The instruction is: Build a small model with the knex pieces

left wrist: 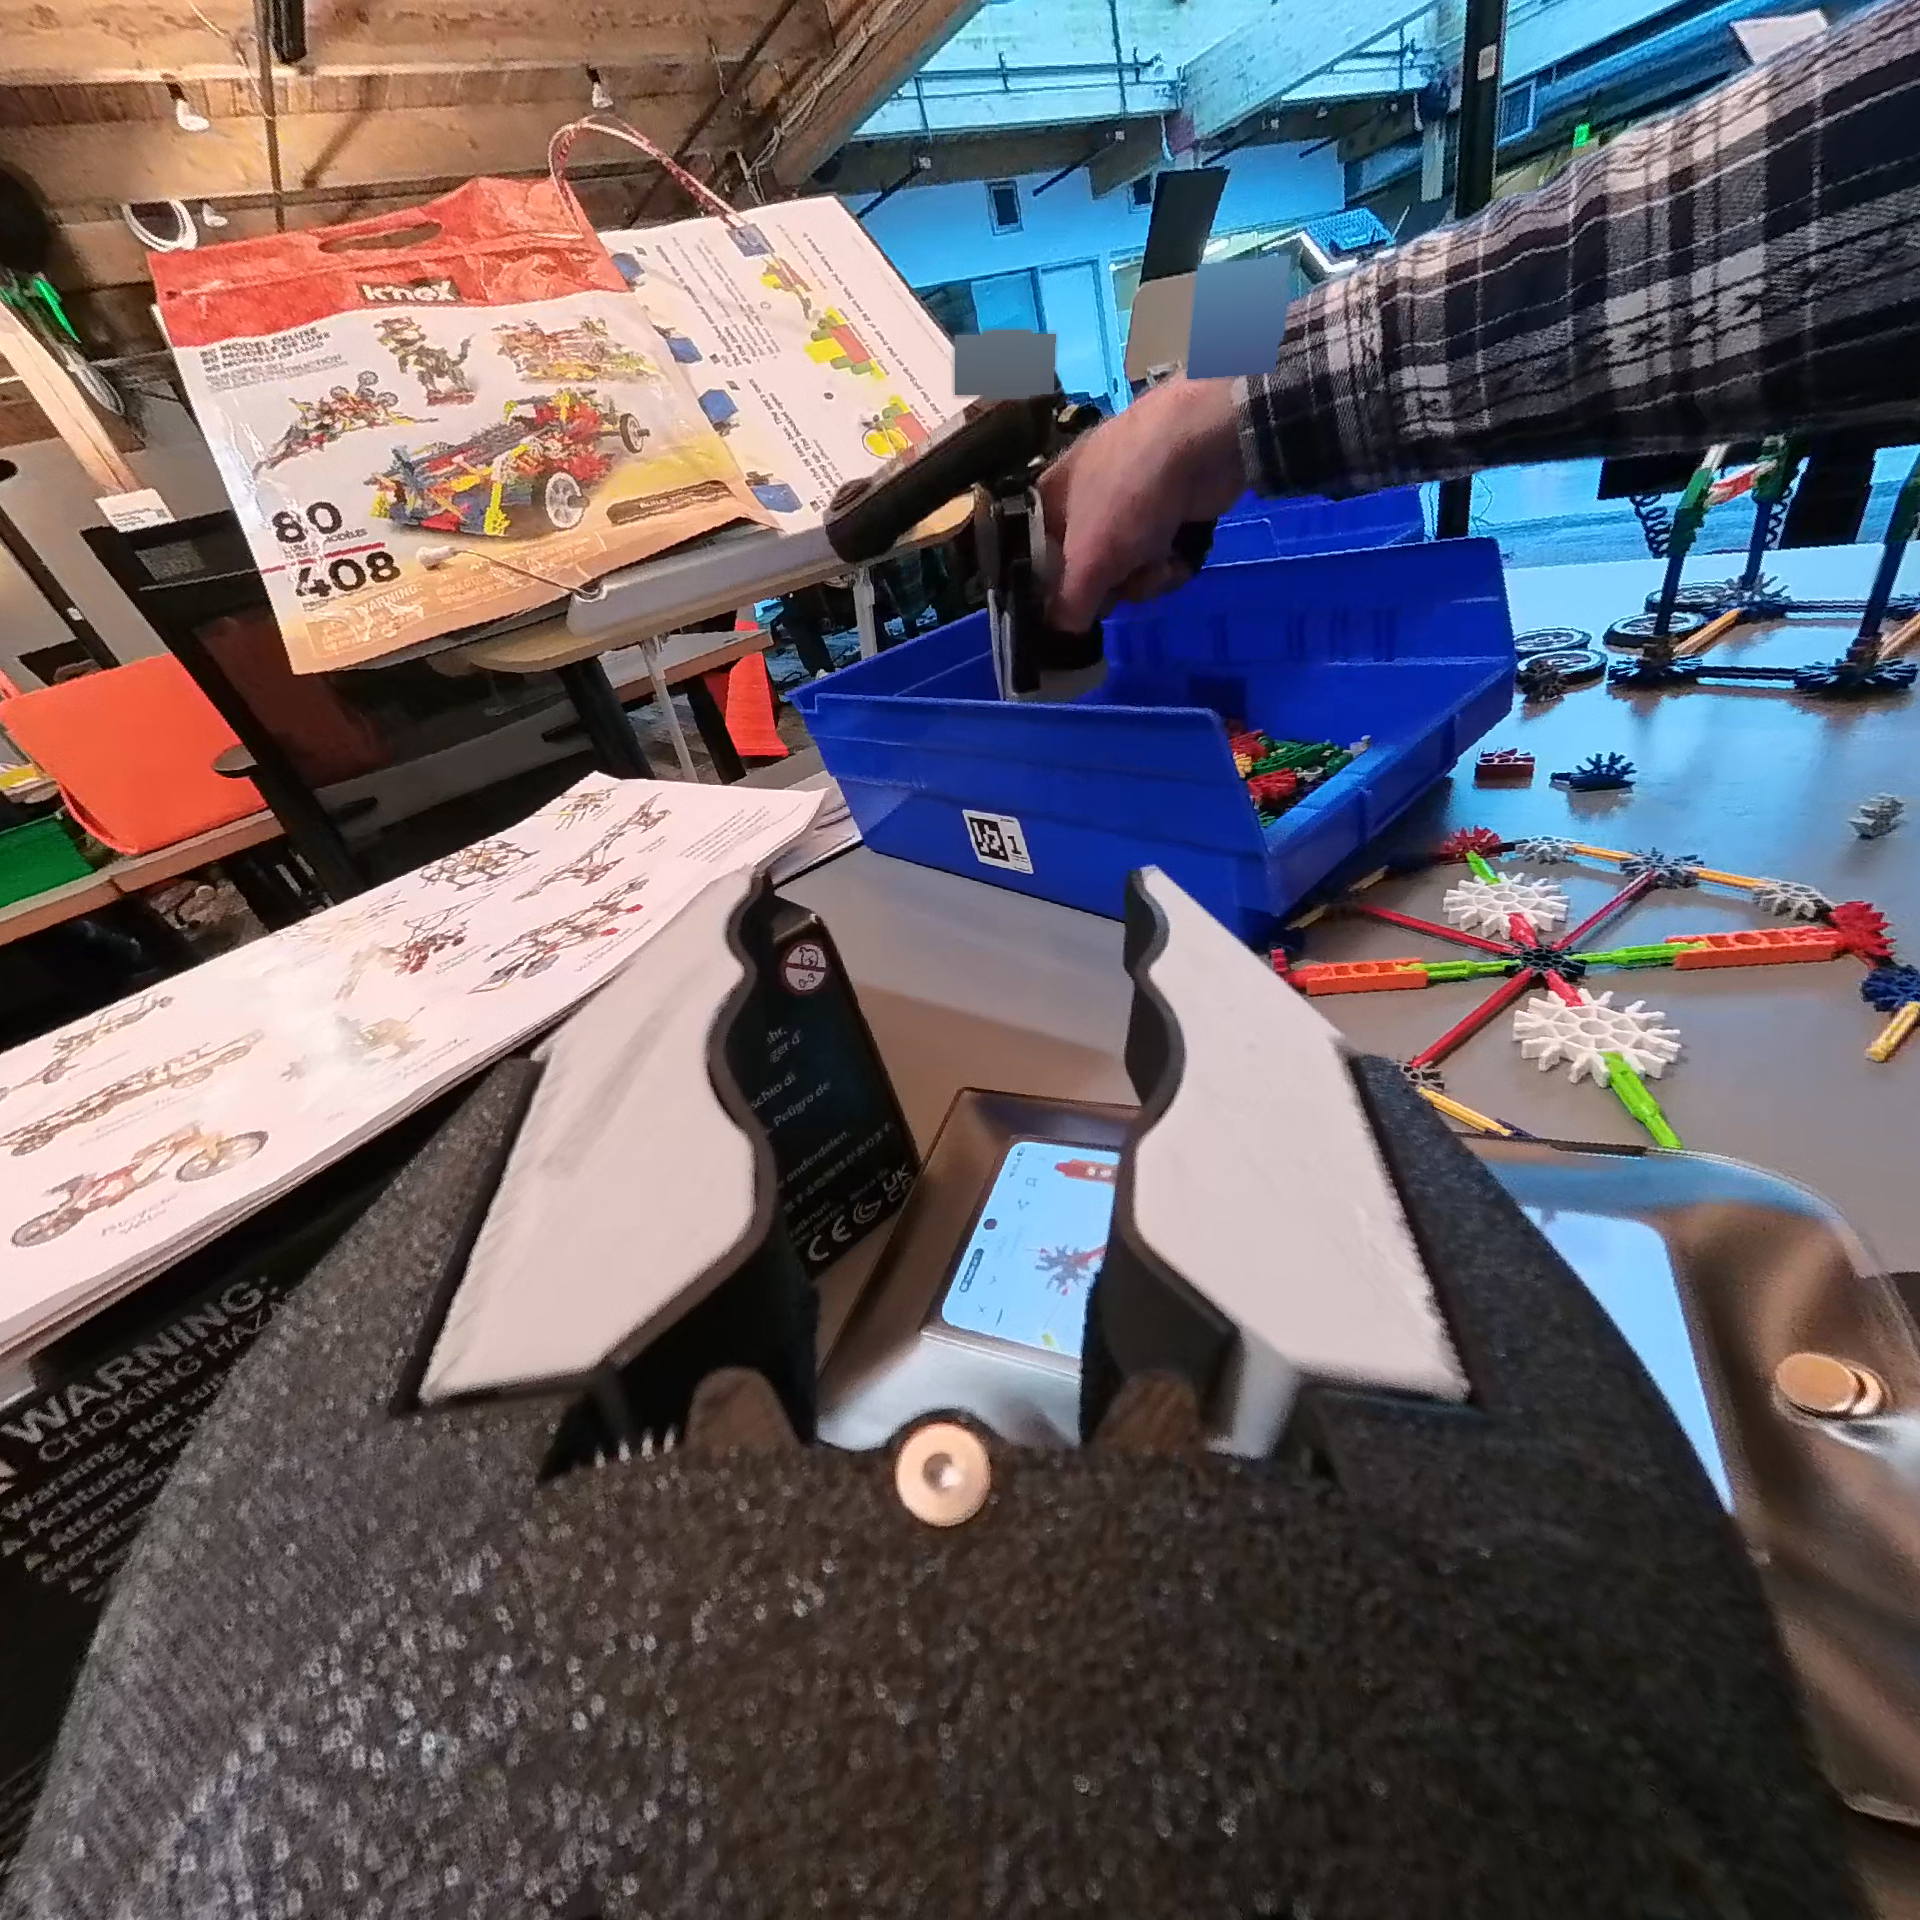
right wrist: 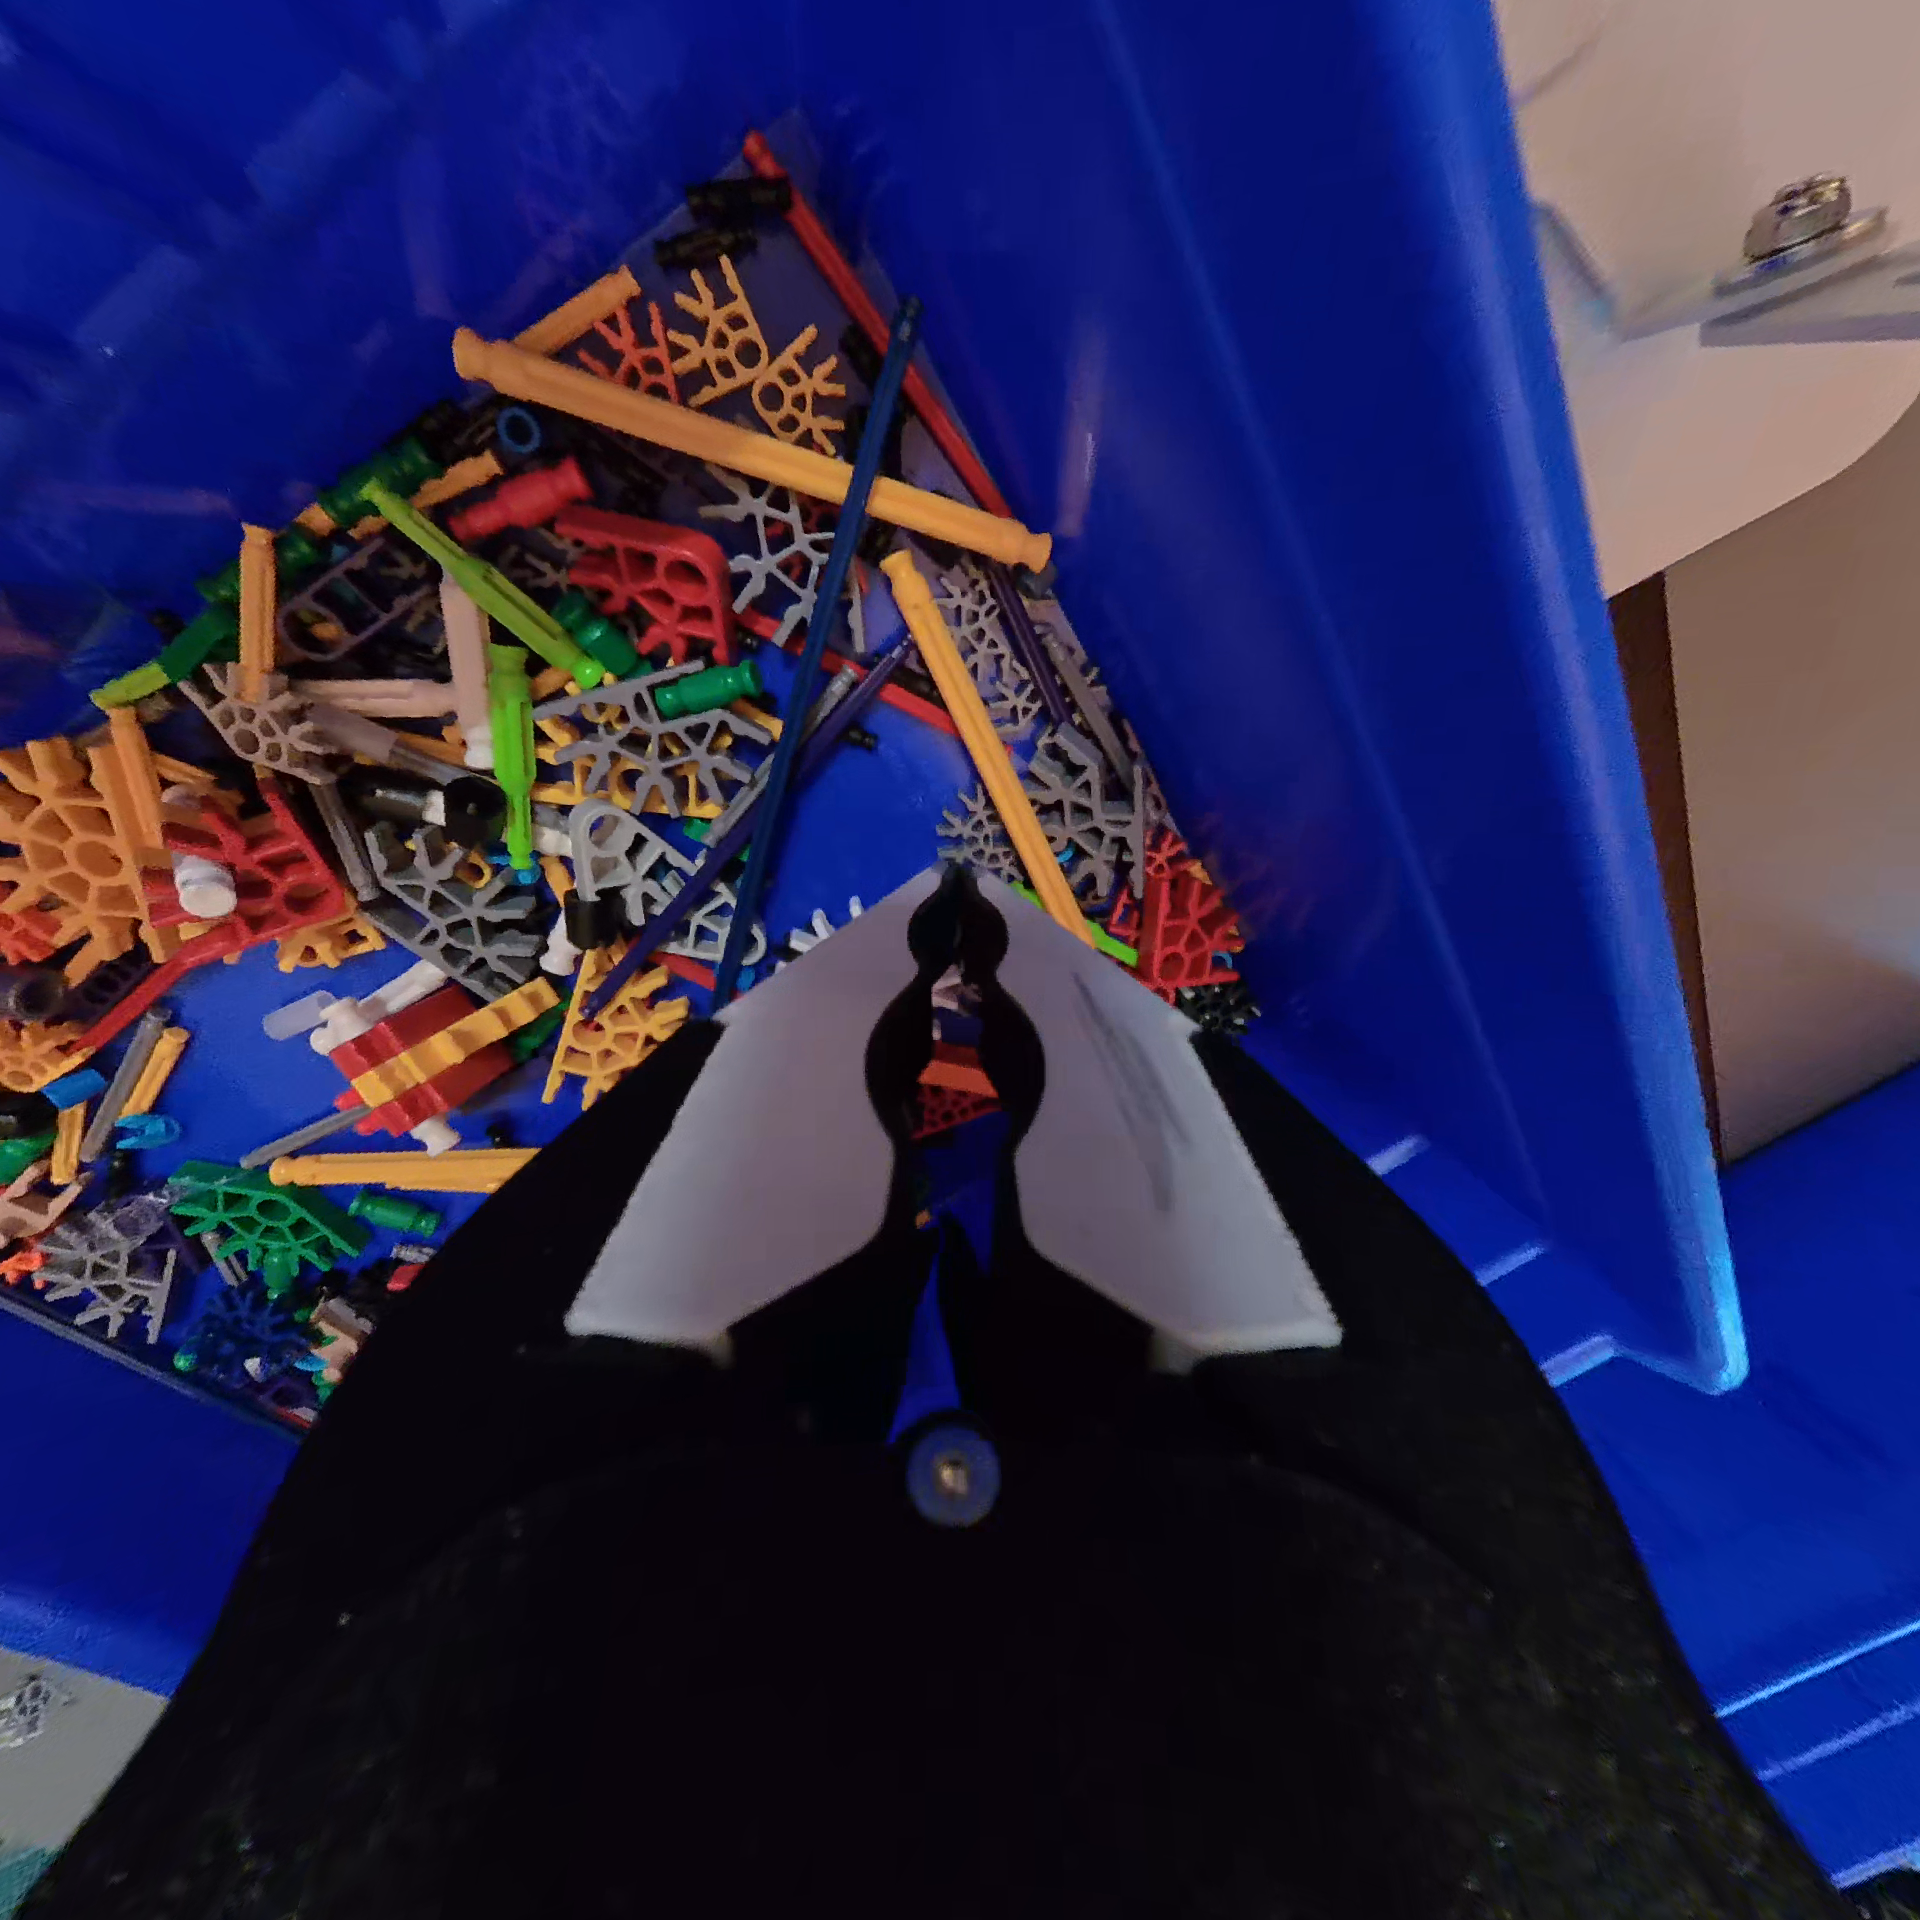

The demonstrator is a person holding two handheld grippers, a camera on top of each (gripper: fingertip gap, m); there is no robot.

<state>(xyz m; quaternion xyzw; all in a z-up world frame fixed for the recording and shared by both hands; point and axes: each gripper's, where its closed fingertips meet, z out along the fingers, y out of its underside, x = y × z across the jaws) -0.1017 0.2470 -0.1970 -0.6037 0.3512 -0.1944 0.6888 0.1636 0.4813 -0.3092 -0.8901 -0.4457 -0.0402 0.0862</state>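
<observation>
My left gripper (left wrist: 951, 883) is open and holds nothing. It hovers over the grey table, above a small lit screen (left wrist: 1029, 1247), with a black box (left wrist: 821, 1101) against its left finger. My right gripper (right wrist: 954, 883) is shut, its tips meeting low inside the blue bin (right wrist: 1299, 520). The tips are right at a grey snowflake connector (right wrist: 982, 831) and beside a yellow rod (right wrist: 977, 748). I cannot see anything pinched between the pads. The left wrist view shows this gripper (left wrist: 1023, 634), held by a hand in a plaid sleeve (left wrist: 1558, 312), dipping into the bin (left wrist: 1091, 790).
The bin holds a heap of coloured rods and connectors (right wrist: 468, 727). An open instruction booklet (left wrist: 312, 1018) lies to the left. A flat rod-and-connector wheel (left wrist: 1548, 956) lies on the table to the right. A bag and booklet stand on an easel (left wrist: 468, 416) behind.
</observation>
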